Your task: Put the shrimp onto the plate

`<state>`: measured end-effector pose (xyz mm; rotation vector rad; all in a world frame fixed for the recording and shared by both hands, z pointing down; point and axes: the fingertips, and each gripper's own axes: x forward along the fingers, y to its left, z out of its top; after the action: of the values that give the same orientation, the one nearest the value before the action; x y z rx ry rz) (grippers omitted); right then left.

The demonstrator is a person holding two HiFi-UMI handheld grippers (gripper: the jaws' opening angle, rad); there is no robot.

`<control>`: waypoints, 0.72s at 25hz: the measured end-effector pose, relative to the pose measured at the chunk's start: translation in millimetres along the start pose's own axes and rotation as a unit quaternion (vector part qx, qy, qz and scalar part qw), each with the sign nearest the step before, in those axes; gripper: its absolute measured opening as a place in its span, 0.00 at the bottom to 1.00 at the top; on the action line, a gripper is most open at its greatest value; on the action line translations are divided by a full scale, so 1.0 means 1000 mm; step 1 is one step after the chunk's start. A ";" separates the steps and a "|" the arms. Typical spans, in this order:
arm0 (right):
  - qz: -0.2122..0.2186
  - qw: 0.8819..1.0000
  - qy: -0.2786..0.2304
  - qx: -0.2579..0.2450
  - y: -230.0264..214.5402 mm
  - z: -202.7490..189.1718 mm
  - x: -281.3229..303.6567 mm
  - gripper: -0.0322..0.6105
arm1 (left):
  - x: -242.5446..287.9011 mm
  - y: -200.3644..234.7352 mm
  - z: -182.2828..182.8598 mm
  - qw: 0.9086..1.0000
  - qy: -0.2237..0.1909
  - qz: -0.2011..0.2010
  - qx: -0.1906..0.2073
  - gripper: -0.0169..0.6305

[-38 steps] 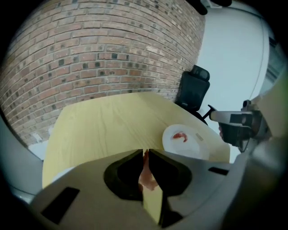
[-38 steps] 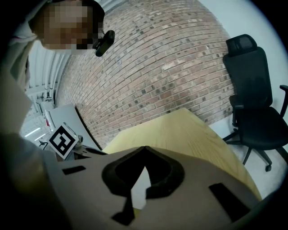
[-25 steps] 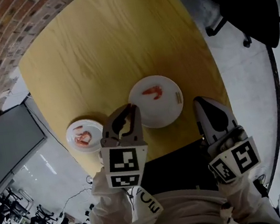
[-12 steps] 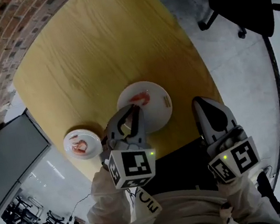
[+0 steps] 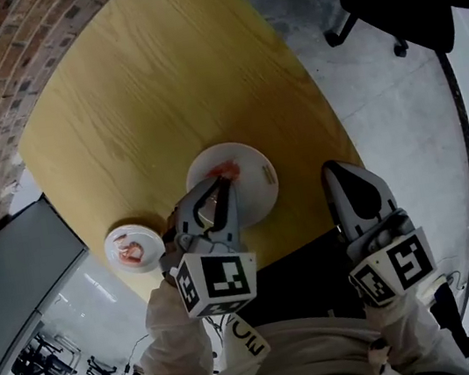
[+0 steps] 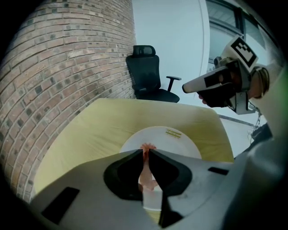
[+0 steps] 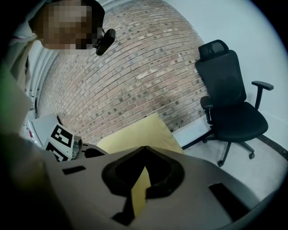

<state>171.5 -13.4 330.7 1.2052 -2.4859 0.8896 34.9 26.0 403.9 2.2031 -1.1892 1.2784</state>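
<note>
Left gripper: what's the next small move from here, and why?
Probably ease the left gripper straight down toward the plate before any release. Its jaws are pinched on a shrimp, and its own view shows the white plate just beyond the tips, so it seems lined up; how high it hangs I cannot tell.

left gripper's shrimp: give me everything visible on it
The shrimp is small, pale pink and glossy, turning orange-red at the end by the jaw tips. It lies lengthwise between the jaws of the left gripper, which are closed on its sides; nothing else appears to touch it. It is carried above the near part of the white plate and looks clear of the plate's surface. Whether the red end is all its own tail cannot be told.
</note>
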 end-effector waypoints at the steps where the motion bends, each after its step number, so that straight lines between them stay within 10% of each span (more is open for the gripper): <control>1: -0.001 1.000 0.000 0.001 -0.001 0.000 0.000 0.09 | 0.001 -0.001 0.000 1.000 0.001 -0.003 0.005 0.10; 18: -0.003 1.000 0.003 0.004 -0.009 -0.001 0.002 0.09 | 0.008 -0.006 0.000 0.999 -0.008 -0.018 0.027 0.10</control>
<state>176.5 -18.3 336.3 1.2109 -2.4750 0.9020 41.2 25.8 411.1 2.2671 -1.1278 1.2945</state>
